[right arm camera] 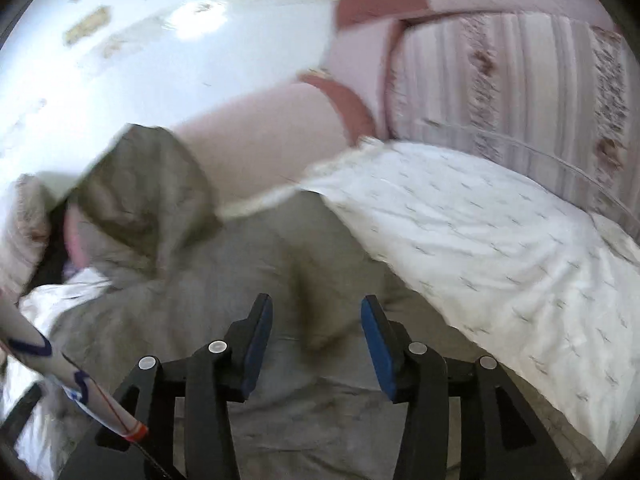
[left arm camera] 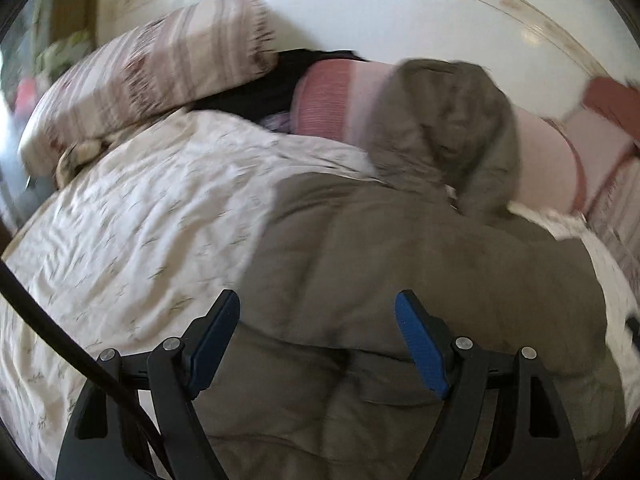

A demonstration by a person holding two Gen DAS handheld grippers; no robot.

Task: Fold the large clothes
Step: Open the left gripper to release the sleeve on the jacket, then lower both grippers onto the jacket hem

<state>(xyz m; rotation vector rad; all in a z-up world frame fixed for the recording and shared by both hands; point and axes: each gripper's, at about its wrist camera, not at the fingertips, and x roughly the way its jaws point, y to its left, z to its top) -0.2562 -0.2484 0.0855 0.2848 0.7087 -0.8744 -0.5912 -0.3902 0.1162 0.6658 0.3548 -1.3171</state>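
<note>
A large olive-grey padded jacket (left arm camera: 420, 264) lies spread on a bed, its hood (left arm camera: 448, 120) toward the pillows. My left gripper (left arm camera: 318, 300) is open above the jacket's body, holding nothing. In the right wrist view the same jacket (right arm camera: 256, 264) lies below my right gripper (right arm camera: 316, 304), which is open and empty over its middle. The hood (right arm camera: 140, 184) lies at the left there.
The bed has a white patterned cover (left arm camera: 132, 232), also shown in the right wrist view (right arm camera: 500, 248). Striped pillows (left arm camera: 152, 64) and a pink bolster (left arm camera: 344, 96) lie by the white headboard (left arm camera: 400, 12). A black cable (left arm camera: 60, 344) crosses the left.
</note>
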